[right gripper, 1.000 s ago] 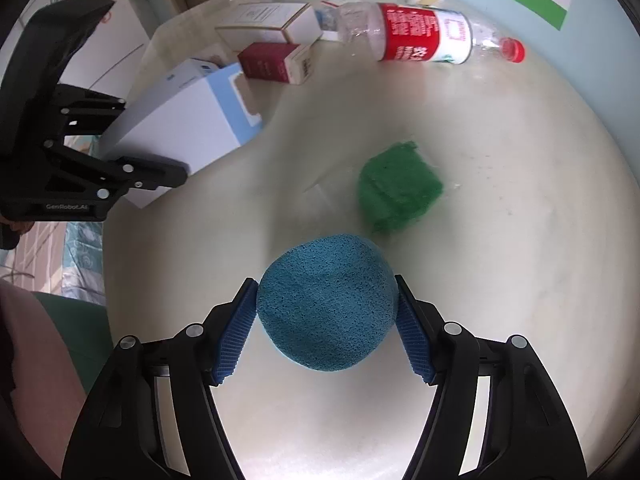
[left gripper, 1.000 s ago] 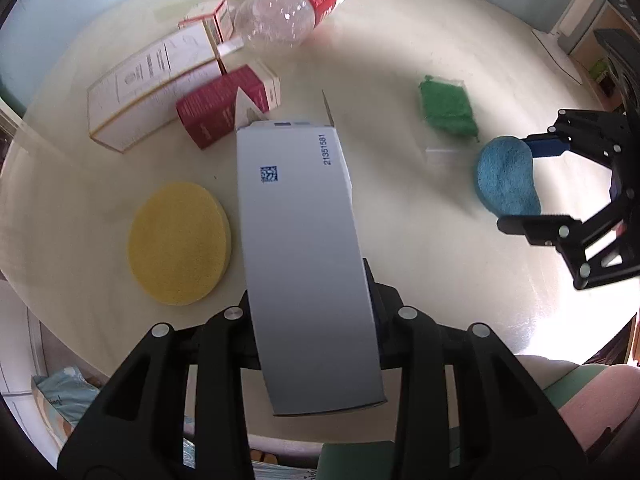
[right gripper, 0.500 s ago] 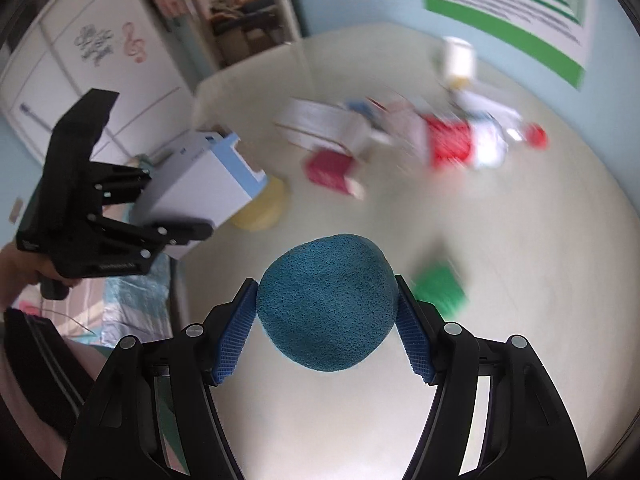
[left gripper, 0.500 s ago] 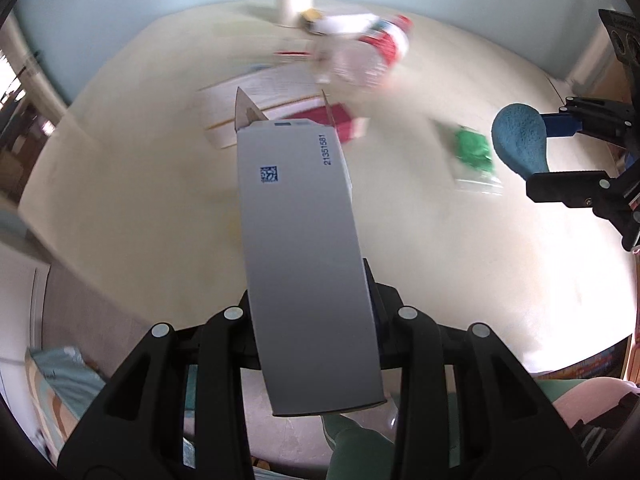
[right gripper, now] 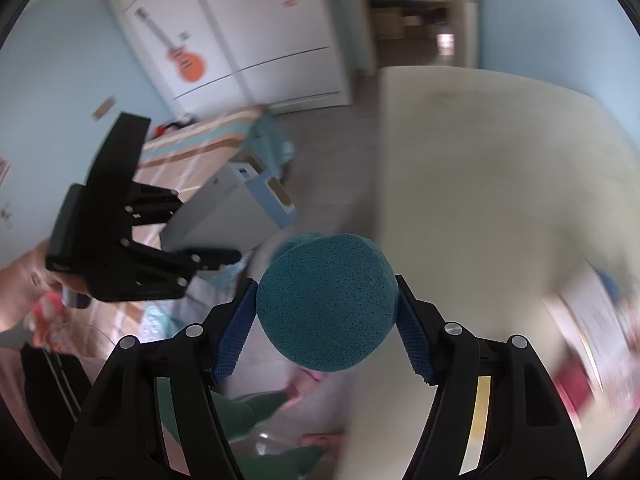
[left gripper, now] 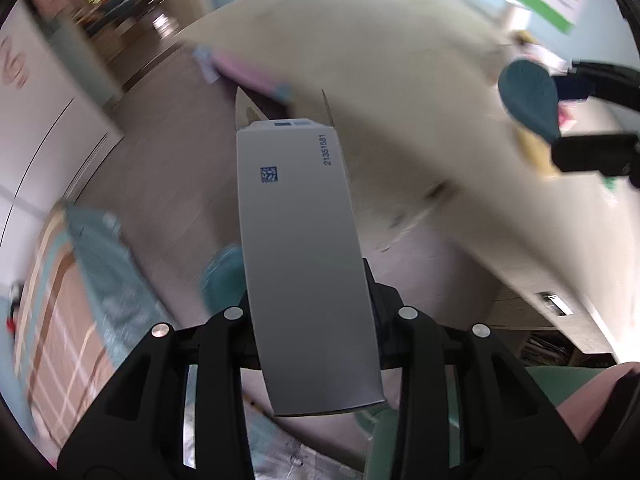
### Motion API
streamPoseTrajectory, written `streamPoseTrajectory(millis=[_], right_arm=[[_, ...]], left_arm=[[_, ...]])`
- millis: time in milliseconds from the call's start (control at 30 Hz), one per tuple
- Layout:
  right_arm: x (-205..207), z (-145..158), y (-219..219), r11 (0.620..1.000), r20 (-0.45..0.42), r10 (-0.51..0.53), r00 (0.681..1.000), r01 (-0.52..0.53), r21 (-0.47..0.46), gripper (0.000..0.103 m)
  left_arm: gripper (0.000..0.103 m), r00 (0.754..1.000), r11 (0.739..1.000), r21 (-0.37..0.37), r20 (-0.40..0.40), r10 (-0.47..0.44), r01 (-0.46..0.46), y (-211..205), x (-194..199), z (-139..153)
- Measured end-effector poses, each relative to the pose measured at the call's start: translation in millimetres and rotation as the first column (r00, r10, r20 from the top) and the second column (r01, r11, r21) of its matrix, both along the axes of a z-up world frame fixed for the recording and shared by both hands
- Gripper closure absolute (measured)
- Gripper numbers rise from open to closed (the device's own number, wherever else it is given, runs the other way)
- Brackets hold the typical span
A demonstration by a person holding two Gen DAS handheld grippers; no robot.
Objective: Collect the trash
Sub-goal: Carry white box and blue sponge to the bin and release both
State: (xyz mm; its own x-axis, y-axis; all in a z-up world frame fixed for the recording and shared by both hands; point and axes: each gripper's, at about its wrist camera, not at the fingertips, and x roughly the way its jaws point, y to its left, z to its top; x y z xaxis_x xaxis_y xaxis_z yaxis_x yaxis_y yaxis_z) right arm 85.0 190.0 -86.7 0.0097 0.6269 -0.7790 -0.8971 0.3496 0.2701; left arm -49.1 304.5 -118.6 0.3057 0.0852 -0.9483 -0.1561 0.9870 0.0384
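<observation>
Left grip: the left gripper [left gripper: 310, 316] has its fingers narrowed onto the long grey-white cardboard carton [left gripper: 298, 240], pinching its two long sides near the lower end.
Carton axis: runs straight out ahead along the fingers, open flaps at the far tip.
Right grip: the right gripper [right gripper: 326, 320] squeezes the round teal foam sponge [right gripper: 326, 304] between its blue ribbed pads [right gripper: 236, 336], fingers moderately spread.
Sponge place: bulges forward of the pads, centred between them.
Surroundings: the cream tabletop [right gripper: 480, 180] lies off to the right of the sponge; below both loads is grey floor [left gripper: 192, 168], blurred.
Drop target: no bin can be made out clearly.
Nearer hand: cannot tell; in the right wrist view the left gripper sits to the left of the sponge.
</observation>
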Motion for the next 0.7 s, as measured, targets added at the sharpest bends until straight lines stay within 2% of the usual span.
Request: streamPoseTrajectory(millis=[100,267,433,700], right_arm=[[-7,-12,61,0.998,-0.038,0.064,0.997,-0.064,-0.015,0.036],[-8,-34,143,0.993,-0.143,0.116,0.983,-0.119,-0.014,0.036],[-3,-68,216,0.989,-0.281,0.133,0.950,-0.146,-0.026,0.035],[-2,-118,302,0.979,-0.373,0.145,0.917,-0.189,-0.083,0.035]], left_arm=[[0.071,0.995,0.996,0.004,-0.043,0.092,-0.092,52,-20,-17],[0.071,0.978,0.982,-0.007,-0.091,0.186,-0.187,113,-35,-42],[0.071,0.959,0.961,-0.077,-0.124,0.254,-0.265,169,-42,-69],[0.070,0.937,0.940,-0.114,-0.180,0.298,-0.321,218,-59,-116]])
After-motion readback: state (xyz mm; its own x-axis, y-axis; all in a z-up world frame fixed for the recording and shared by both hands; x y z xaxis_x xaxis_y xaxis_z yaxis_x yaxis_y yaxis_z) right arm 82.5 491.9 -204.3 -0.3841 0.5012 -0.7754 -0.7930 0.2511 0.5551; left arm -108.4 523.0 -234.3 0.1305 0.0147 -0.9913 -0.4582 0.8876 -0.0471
